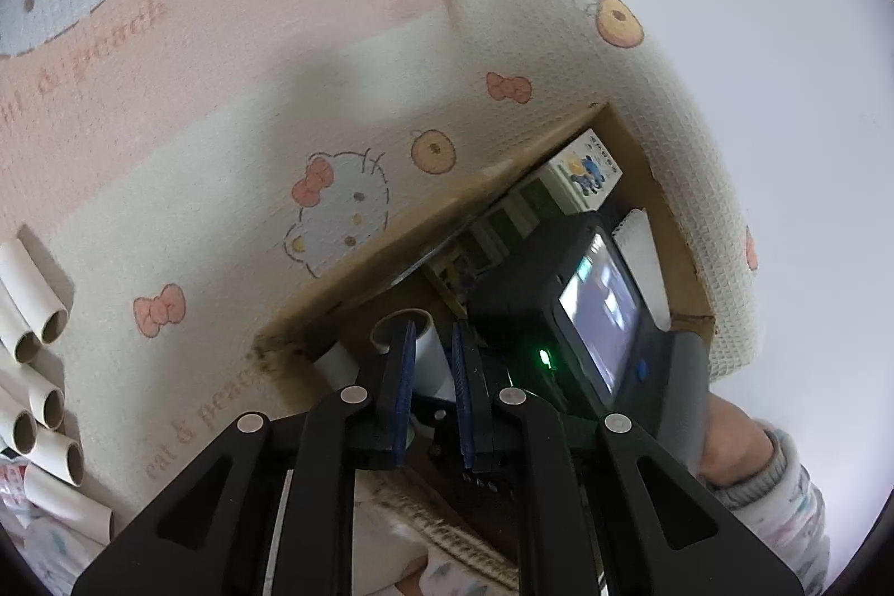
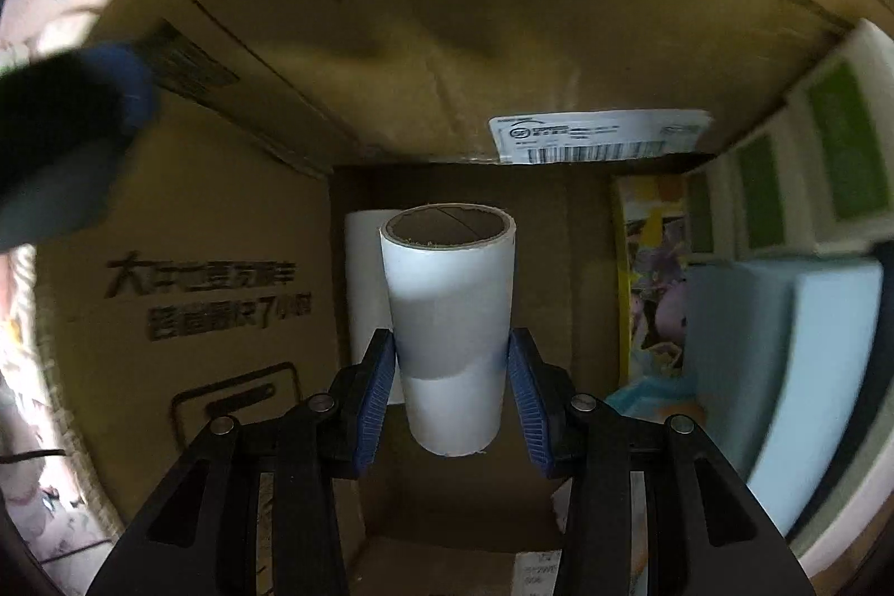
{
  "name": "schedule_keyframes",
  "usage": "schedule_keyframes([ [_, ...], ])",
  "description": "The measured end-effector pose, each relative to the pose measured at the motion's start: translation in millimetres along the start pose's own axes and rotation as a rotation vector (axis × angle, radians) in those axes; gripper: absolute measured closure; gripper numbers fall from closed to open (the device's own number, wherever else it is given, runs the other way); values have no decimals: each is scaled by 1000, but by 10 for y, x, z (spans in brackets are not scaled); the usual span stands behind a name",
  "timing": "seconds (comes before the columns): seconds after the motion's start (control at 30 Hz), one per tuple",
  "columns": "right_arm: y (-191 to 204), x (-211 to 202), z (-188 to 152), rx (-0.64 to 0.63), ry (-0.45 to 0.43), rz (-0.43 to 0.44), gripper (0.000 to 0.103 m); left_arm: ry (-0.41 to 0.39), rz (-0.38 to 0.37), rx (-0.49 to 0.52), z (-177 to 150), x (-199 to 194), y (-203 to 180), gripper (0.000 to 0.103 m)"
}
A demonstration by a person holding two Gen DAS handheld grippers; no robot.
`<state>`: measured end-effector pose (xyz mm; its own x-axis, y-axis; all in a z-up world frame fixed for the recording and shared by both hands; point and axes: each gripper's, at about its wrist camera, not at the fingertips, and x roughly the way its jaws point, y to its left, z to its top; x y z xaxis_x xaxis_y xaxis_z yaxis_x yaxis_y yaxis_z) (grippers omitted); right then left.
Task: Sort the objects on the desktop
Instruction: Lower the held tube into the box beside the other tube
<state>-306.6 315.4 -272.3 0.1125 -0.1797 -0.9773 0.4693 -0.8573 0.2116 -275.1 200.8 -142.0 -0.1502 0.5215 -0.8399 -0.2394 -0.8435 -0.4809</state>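
Note:
My right gripper (image 2: 451, 372) is shut on a white paper tube (image 2: 447, 316) and holds it upright inside a cardboard box (image 2: 212, 261). A second white tube (image 2: 363, 272) stands behind it against the box's back corner. In the left wrist view my left gripper (image 1: 433, 372) hovers over the same box (image 1: 391, 233), its jaws a narrow gap apart and empty. The held tube (image 1: 413, 339) shows just past its fingertips, beside the right gripper's black body (image 1: 564, 311). Several loose white tubes (image 1: 39, 372) lie on the tablecloth at far left.
A Hello Kitty tablecloth (image 1: 251, 93) covers the table. Small boxes with green labels (image 2: 782, 182), pale blue packs (image 2: 782, 344) and a colourful packet (image 2: 654, 283) fill the box's right side. A barcode label (image 2: 603, 135) is on the far wall. A white box (image 1: 586, 174) stands in the far corner.

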Motion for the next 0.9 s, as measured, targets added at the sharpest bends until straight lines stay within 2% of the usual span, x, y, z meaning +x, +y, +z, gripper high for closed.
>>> schedule_keyframes([
  [0.17,-17,148,122,-19,44,-16,64,-10,-34,-40,-27,-75,161,89],
  [0.27,-49,228,189,-6,58,31,64,-8,-56,-50,-33,-96,204,89],
  [0.37,-39,249,220,-16,51,23,64,-16,-58,-47,-47,-109,213,89],
  [0.53,-49,276,194,-12,81,14,64,-22,-70,-60,-65,-103,236,89],
  [0.6,-60,350,149,-12,107,-29,70,-23,-74,-59,-73,-88,222,89],
  [0.7,-73,336,110,-13,82,-22,70,-20,-76,-53,-97,-70,200,89],
  [0.9,-66,358,108,-20,98,-32,70,-14,-67,-40,-122,-63,148,89],
])
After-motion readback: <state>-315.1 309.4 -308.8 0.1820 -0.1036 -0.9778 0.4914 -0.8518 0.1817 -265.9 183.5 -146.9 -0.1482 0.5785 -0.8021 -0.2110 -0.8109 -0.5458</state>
